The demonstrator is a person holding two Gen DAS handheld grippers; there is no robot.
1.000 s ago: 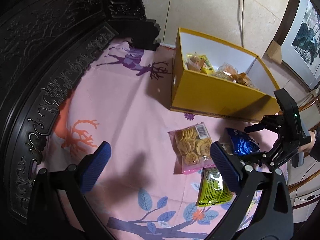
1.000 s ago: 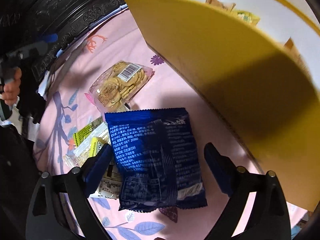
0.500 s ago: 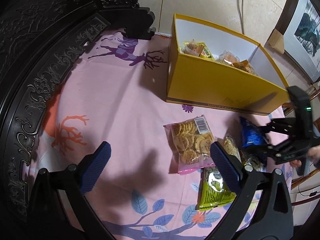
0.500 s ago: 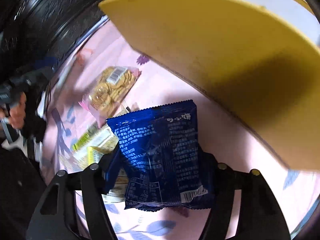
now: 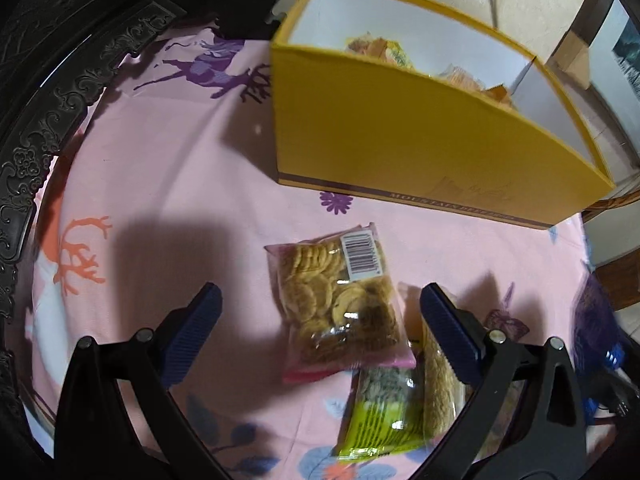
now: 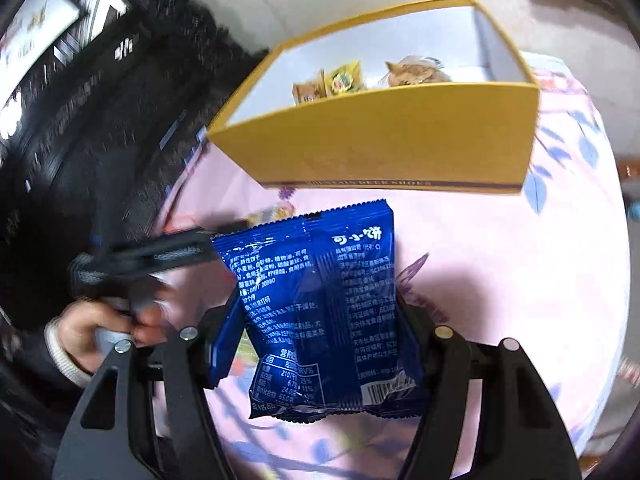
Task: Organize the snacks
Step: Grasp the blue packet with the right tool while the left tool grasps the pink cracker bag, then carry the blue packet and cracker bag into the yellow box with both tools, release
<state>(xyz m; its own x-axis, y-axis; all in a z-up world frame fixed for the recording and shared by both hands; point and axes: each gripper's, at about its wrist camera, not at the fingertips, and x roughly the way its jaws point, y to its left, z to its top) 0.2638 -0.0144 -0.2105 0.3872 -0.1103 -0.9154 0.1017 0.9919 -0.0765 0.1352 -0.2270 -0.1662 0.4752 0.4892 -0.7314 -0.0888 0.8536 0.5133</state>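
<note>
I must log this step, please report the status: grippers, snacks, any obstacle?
Right hand-held gripper shut on blue packet. Left hand-held gripper open above cracker bag. Yellow box ahead, open; nothing blocking.

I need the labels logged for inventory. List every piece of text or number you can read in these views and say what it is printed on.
"MOUNTAIN DEER SHOES", along the band at the foot of the yellow cardboard box.
"可小饼", white characters, roughly read, near the top of the blue foil snack packet.
Small print, barcode and nutrition table on that packet: too small to read.
Barcode label on the clear pink-edged biscuit bag: digits unreadable.
Green snack packet: blurred.
</note>
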